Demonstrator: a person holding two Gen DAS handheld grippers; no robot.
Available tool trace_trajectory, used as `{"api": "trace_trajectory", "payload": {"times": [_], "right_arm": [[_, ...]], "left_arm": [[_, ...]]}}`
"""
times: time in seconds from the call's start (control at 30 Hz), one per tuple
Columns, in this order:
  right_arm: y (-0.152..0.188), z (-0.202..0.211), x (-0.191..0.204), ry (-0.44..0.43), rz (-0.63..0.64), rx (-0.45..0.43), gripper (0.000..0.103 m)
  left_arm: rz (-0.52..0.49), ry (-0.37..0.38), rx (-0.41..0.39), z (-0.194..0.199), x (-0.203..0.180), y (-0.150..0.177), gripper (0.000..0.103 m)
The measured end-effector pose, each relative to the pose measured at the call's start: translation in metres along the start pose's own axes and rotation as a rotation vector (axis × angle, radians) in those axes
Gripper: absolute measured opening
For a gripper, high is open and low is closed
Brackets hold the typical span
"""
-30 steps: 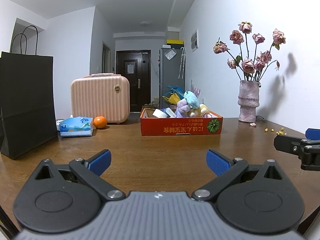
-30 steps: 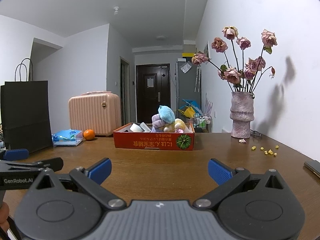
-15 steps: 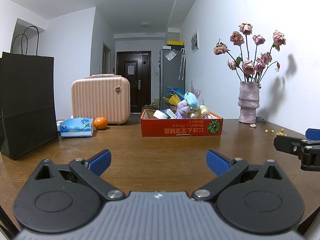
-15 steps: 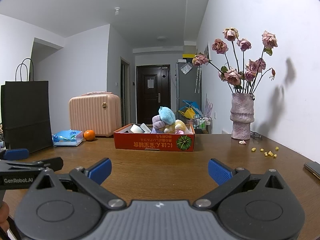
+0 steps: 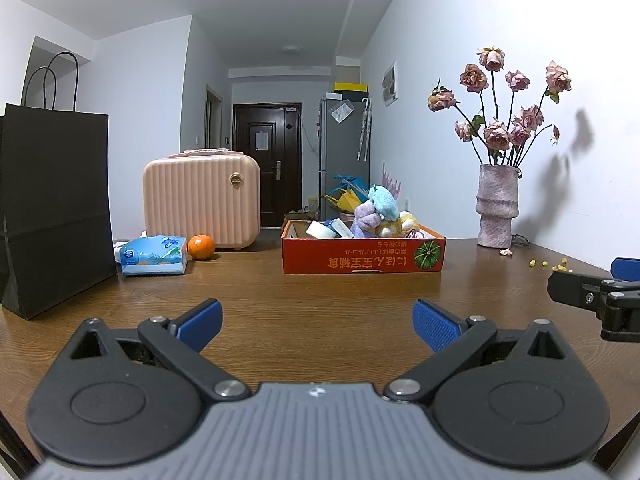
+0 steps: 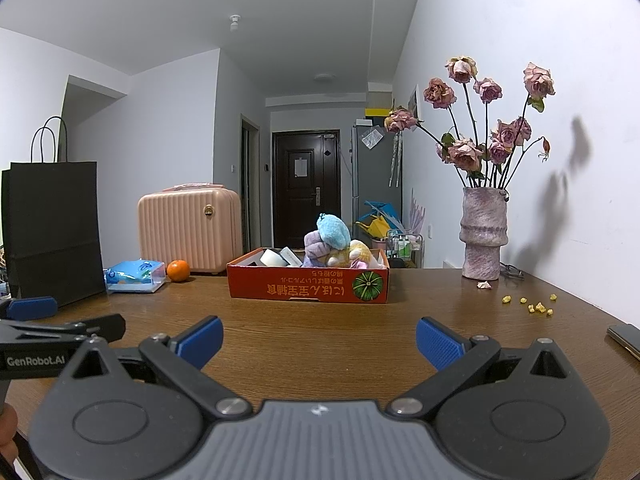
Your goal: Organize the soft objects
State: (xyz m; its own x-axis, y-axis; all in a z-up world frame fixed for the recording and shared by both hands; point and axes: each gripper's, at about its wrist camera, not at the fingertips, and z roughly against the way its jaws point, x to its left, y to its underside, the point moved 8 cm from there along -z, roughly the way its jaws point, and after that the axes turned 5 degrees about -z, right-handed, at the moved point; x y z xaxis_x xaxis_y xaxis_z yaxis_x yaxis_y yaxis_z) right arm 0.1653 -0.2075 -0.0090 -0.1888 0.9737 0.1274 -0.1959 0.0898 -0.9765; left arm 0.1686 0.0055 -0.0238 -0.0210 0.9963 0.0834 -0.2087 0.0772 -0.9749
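A red cardboard box (image 5: 362, 256) (image 6: 308, 284) sits mid-table, holding a pile of plush toys: a light blue one (image 5: 383, 202) (image 6: 333, 231) on top of a purple one (image 5: 366, 220) (image 6: 316, 246), with a yellow one (image 6: 354, 252) beside them. White items (image 5: 320, 230) lie in the box's left part. My left gripper (image 5: 318, 322) hovers open over the near table, well short of the box, nothing between its fingers. My right gripper (image 6: 318, 342) is likewise open and empty, level with the left one.
On the wooden table (image 5: 320, 292): a black paper bag (image 5: 52, 208) at left, a blue tissue pack (image 5: 154, 260), an orange (image 5: 201, 247), a pink case (image 5: 202, 200), a vase of dried roses (image 5: 496, 210), yellow crumbs (image 6: 532, 306), a phone (image 6: 626, 340) at the right edge.
Both views have shifted very slightly, with the scene sitting a touch lower in frame; both grippers stay open and nothing on the table has moved.
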Motion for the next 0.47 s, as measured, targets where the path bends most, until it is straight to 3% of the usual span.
{"api": "trace_trajectory", "payload": {"times": [0.47], "right_arm": [[-0.0016, 0.0022, -0.0021, 0.005, 0.005, -0.003, 0.103]], "left_arm": [[-0.003, 0.007, -0.007, 0.0001, 0.0014, 0.0001, 0.103]]}}
